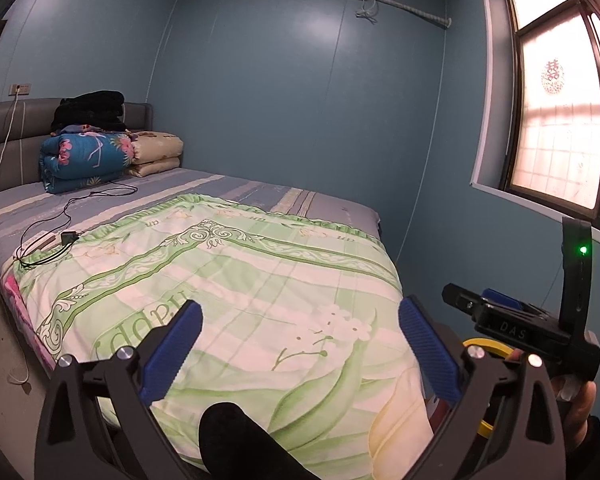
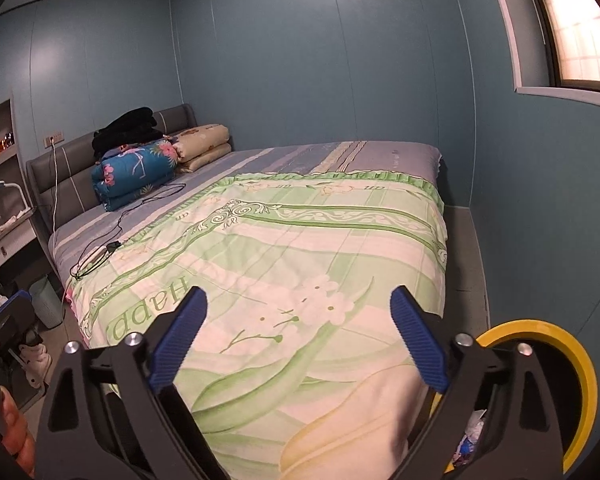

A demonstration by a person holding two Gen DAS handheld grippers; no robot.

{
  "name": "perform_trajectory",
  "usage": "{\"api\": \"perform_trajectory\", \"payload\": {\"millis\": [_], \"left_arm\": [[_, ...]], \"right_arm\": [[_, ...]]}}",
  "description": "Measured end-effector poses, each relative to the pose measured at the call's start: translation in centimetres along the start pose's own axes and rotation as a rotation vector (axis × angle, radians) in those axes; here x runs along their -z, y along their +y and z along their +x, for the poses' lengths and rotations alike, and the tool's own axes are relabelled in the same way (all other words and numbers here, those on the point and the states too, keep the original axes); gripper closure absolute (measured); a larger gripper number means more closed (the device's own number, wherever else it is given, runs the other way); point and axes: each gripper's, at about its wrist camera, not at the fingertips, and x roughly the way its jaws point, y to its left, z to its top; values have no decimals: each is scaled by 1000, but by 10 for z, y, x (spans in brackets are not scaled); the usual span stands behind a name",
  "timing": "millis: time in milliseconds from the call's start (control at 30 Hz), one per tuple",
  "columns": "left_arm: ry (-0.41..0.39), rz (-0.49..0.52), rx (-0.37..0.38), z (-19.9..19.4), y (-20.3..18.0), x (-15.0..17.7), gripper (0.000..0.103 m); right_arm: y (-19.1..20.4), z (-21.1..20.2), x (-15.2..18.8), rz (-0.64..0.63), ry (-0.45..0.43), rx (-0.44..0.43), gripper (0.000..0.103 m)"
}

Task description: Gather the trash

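Observation:
My left gripper [image 1: 300, 308] is open, its blue pads [image 1: 180, 344] spread wide above the green and white quilt [image 1: 240, 280] at the foot of the bed, with nothing between them. My right gripper [image 2: 299, 296] is also open and empty over the same quilt [image 2: 300, 240]. A bin with a yellow rim [image 2: 580, 364] stands on the floor at the bed's right corner, partly behind the right finger. Crumpled white and blue trash [image 2: 470, 432] lies inside it. In the left wrist view the bin's rim [image 1: 486, 344] shows behind the right gripper [image 1: 478, 300].
Folded quilts [image 1: 88, 156] and black clothes [image 1: 92, 108] sit by the headboard. Cables and a charger [image 1: 66, 238] lie on the sheet. A pale bin [image 2: 46, 300] and shoes [image 2: 36, 360] stand on the floor left of the bed. A window [image 1: 560, 100] is at right.

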Motion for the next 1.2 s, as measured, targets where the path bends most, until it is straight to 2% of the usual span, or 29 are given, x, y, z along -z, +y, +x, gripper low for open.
{"api": "perform_trajectory", "payload": {"millis": [167,400,1200], "left_arm": [[-29,-6,-19,-6,3,4,8],[-40,13,-36,-10,2,4,8],[-79,17,-61,-14,1,8,8]], "right_arm": [[8,-4,4,-24,-43,46,8],[14,-15,9,-39,-131,125,8],[13,-18,8,-23,-129,81,8]]}}
